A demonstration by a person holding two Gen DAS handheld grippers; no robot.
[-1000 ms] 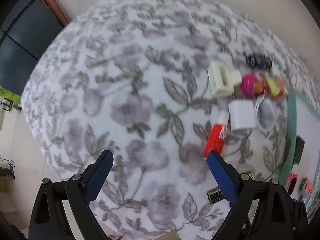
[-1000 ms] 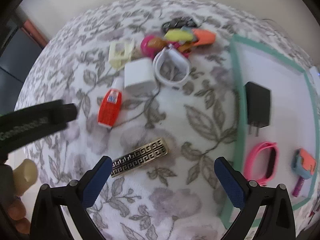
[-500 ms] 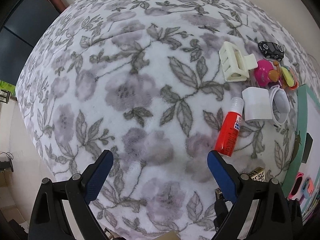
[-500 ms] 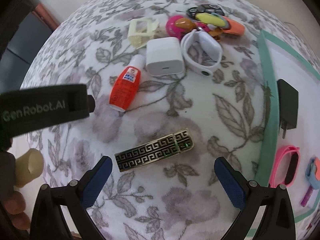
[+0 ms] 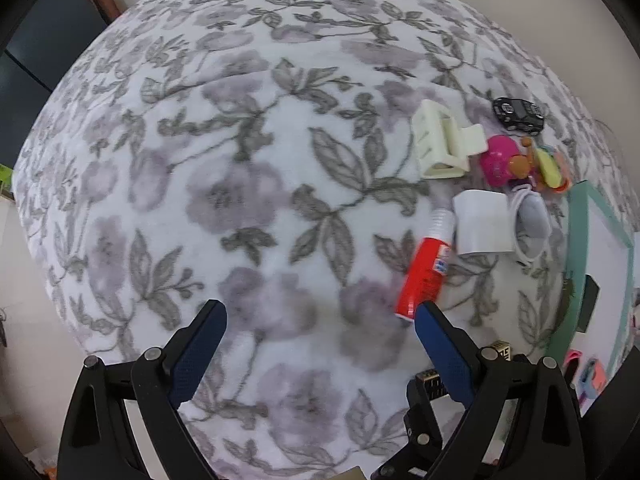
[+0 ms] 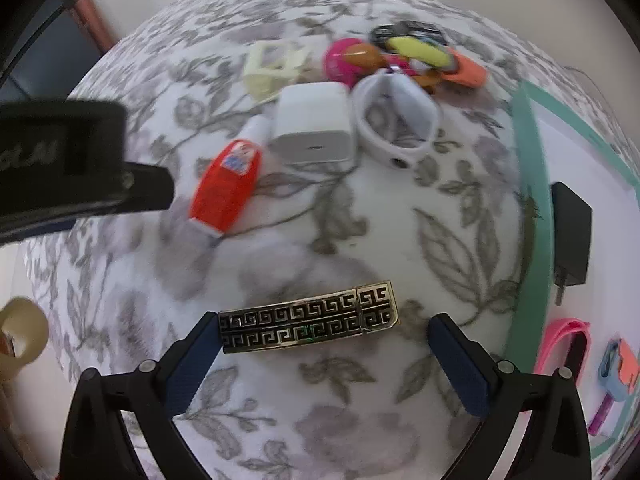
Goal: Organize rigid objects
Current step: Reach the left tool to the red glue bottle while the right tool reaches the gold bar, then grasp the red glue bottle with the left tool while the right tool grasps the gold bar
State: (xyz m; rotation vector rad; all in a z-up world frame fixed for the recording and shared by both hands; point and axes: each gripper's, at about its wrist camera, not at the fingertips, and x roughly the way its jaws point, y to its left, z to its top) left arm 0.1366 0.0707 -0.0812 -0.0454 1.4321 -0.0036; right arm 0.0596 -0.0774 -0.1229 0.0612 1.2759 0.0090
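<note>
On floral fleece, the right gripper [image 6: 320,346]'s spread jaws flank a flat gold-patterned bar [image 6: 309,317]; left gripper [image 5: 318,332]'s jaws gape empty.

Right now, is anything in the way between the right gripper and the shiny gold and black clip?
Nothing visible is. The right gripper is open, and the gold and black clip lies flat on the flowered cloth just ahead of its fingertips. The red bottle lies farther back, off to the left.

The right claw [image 6: 322,344] hangs wide open over the floral bench [image 6: 304,248], its fingers flanking a gold-and-black patterned bar [image 6: 309,317].
</note>
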